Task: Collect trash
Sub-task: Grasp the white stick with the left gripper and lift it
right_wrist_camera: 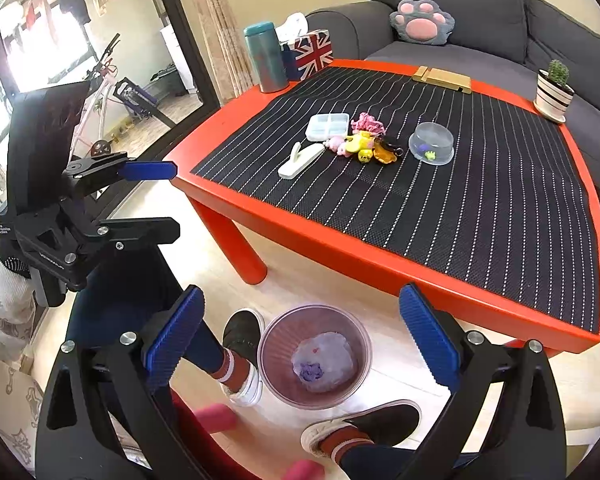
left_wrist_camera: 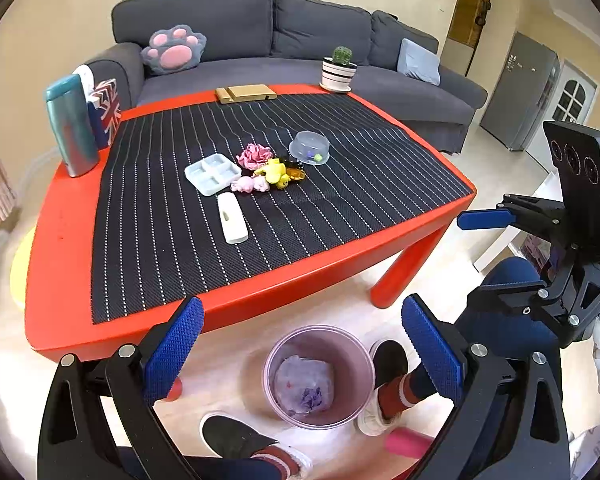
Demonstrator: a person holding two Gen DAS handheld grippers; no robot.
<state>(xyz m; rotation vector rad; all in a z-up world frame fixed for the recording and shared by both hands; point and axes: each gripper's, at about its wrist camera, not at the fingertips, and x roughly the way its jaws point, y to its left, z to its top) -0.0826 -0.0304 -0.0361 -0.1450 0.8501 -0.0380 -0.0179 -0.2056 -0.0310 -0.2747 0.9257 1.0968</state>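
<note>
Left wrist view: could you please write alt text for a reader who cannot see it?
An open blue-padded tool hovers above a trash bin on the floor holding crumpled waste, between the person's feet. Ahead, a red table with a striped mat carries small toys, a white tray and a clear bowl; a grey sofa stands behind.

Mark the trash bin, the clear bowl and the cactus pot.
trash bin (left_wrist_camera: 362, 354): left wrist view, inner wall near the rim.
clear bowl (right_wrist_camera: 431, 142): right wrist view, its domed side.
cactus pot (left_wrist_camera: 339, 74): left wrist view, striped front.
</note>
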